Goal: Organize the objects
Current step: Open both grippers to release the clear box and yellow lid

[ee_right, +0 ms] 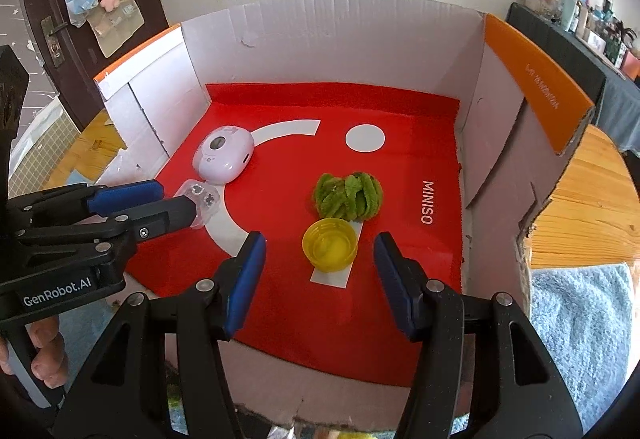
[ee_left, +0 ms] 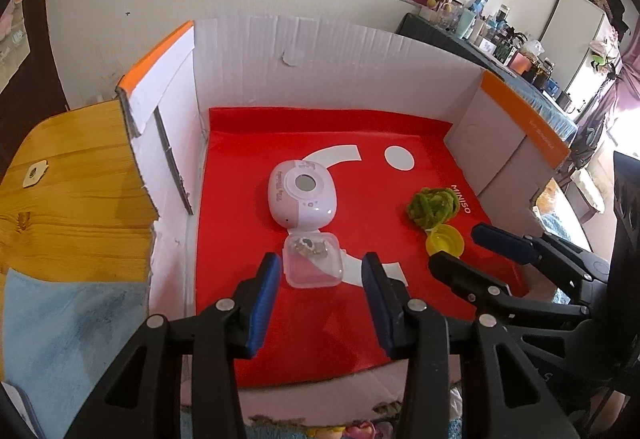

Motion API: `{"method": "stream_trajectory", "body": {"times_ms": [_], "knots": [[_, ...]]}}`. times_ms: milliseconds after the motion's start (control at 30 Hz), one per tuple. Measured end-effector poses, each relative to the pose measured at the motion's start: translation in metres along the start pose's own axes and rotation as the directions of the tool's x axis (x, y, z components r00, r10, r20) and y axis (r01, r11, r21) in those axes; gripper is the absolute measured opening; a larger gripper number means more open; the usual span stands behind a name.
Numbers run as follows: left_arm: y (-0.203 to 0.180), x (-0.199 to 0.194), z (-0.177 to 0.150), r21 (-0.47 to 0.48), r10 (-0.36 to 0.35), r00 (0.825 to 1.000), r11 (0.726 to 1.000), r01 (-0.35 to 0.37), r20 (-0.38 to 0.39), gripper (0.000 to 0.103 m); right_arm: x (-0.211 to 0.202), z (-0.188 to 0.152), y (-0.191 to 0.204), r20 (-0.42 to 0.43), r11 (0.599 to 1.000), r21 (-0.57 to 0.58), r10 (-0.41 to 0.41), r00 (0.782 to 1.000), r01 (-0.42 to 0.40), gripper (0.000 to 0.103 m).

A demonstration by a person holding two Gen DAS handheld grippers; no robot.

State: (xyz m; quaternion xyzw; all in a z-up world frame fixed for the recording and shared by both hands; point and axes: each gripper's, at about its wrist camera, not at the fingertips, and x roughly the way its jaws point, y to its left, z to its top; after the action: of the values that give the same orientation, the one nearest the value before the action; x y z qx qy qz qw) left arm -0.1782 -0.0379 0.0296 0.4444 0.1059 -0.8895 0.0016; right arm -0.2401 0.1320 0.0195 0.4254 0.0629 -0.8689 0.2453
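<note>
An open cardboard box with white walls and orange flaps carries everything, its floor covered by a red MINISO sheet printed with white shapes. It sits on a wooden desk.

The largest item inside is the pale pink camera-like gadget, lying toward the left wall of the box, about midway back. Next in size, the green fuzzy bundle sits near the middle of the floor, nearer the right wall. Just in front of it and touching it, the yellow cap lies open side up on a white strip. The small clear plastic case with trinkets inside rests right against the near side of the gadget.

The left gripper has its jaws spread wide on either side of the clear case, not pressing it. The right gripper is likewise spread apart, the yellow cap just ahead of the gap between its jaws, nothing held.

As I judge it, the organizing has barely started or is between picks: all four items lie loose on the sheet, none stacked or sorted to an obvious spot. Left to do seems the gripping of the case and the cap, then placing each, plus the bundle and gadget
</note>
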Motion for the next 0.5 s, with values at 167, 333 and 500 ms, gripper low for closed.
{"method": "stream_trajectory", "body": {"times_ms": [167,333,500], "knots": [[0.001,-0.008,-0.005,-0.007,0.009,1.0,1.0,-0.009,0.012,0.053,-0.007,0.0,0.004,0.011,1.0,-0.006,0.002,1.0,-0.002,0.062],[0.003,-0.015,-0.01,-0.017,0.01,1.0,1.0,-0.009,0.013,0.056,-0.013,-0.001,0.007,0.016,1.0,-0.009,0.007,1.0,-0.006,0.064],[0.003,-0.023,-0.015,-0.022,0.01,1.0,1.0,-0.01,0.023,0.06,-0.021,-0.003,0.011,0.027,1.0,-0.017,0.008,1.0,-0.007,0.07]]}}
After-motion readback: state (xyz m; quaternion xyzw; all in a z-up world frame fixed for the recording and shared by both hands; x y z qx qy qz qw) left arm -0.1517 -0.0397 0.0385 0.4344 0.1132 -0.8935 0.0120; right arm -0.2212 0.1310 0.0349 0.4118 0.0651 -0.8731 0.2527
